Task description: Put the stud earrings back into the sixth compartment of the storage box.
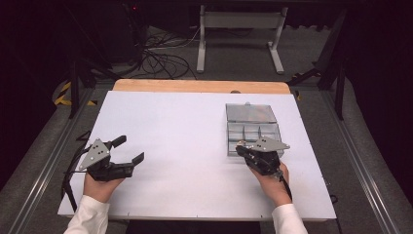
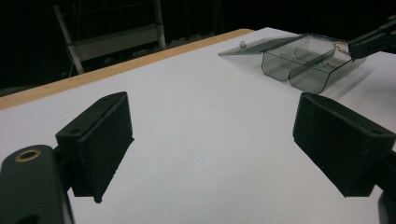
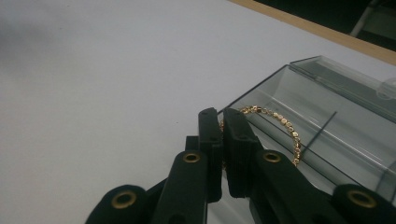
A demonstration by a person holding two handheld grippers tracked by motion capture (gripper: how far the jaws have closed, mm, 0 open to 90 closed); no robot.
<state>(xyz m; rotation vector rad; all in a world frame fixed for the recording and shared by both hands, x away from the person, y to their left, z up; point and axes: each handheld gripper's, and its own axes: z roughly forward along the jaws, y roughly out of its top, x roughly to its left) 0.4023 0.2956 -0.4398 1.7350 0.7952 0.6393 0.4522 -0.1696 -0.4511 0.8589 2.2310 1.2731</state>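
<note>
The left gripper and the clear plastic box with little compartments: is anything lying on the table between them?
No. In the high view, only bare white tabletop stretches between the left gripper and the clear plastic compartment box.

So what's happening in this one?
A person works at a white table with a gripper in each hand. The right gripper is shut on a gold bead chain, holding it at the near edge of an open clear compartment box. The left gripper rests open on the table, well away from the box, with nothing between its jaws.
</note>
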